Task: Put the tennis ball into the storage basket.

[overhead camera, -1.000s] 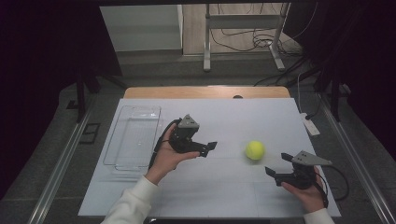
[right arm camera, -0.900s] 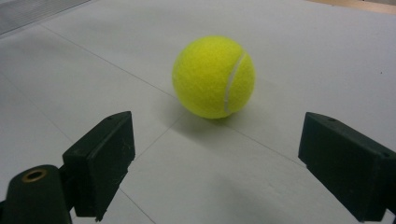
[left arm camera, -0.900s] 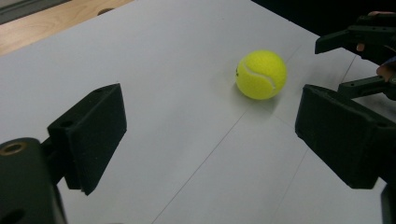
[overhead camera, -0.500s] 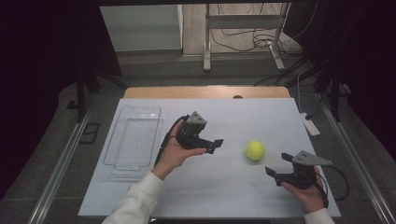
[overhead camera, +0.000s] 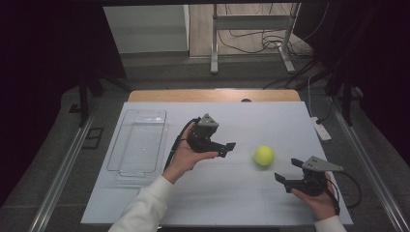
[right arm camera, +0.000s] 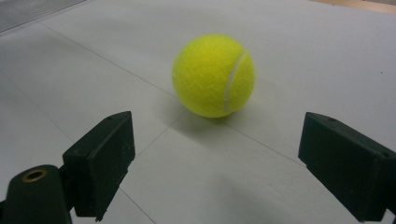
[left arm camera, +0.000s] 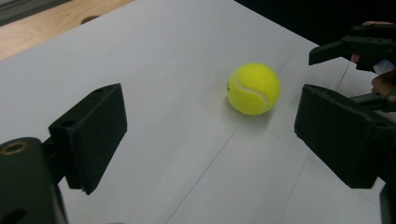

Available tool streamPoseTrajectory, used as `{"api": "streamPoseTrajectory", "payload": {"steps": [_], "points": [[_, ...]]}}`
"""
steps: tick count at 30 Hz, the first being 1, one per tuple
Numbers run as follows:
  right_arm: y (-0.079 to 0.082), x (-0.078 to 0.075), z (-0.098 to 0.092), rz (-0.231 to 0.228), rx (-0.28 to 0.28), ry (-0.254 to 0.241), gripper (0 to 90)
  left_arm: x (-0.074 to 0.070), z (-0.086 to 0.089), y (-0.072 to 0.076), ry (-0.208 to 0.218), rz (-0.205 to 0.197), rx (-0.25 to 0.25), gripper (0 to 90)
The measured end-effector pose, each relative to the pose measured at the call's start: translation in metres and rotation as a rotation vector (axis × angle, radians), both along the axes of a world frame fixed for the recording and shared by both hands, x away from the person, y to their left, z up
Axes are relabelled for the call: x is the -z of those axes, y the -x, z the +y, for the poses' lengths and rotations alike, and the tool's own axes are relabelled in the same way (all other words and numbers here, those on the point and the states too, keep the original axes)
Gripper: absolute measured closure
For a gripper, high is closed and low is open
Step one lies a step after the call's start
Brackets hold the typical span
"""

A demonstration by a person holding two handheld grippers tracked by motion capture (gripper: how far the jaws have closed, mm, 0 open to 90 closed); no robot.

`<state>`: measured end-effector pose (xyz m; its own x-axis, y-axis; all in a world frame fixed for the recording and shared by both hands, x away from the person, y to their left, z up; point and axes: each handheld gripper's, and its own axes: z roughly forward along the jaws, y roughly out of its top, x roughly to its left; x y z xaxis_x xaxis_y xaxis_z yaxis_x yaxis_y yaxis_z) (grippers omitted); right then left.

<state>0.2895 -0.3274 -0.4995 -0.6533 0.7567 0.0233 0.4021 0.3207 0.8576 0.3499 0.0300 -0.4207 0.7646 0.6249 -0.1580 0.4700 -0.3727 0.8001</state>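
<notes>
On smooth table point(overhead camera: 232, 193), fuzzy round ball point(overhead camera: 264, 155)

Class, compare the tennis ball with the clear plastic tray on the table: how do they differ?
The tennis ball is round, opaque and yellow; the clear tray is rectangular and see-through. The ball lies between the two tongs at the table's right; the tray sits by its left edge. Both rest untouched on the white surface.

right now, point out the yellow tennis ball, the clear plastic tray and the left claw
yellow tennis ball point(overhead camera: 264, 155), high view, middle of its felt
clear plastic tray point(overhead camera: 126, 170), high view, near rim
left claw point(overhead camera: 229, 149), high view, between its black fingertips
</notes>
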Motion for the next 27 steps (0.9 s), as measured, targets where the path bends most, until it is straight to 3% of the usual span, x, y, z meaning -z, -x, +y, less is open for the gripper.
{"api": "streamPoseTrajectory", "payload": {"steps": [18,27], "points": [[-0.001,0.001,0.0,0.002,-0.002,0.003,11.4,0.002,-0.02,-0.009,-0.005,0.005,0.023,11.0],[-0.001,0.001,0.0,0.003,-0.004,0.005,11.4,0.003,-0.03,-0.014,-0.028,0.007,0.038,10.9]]}}
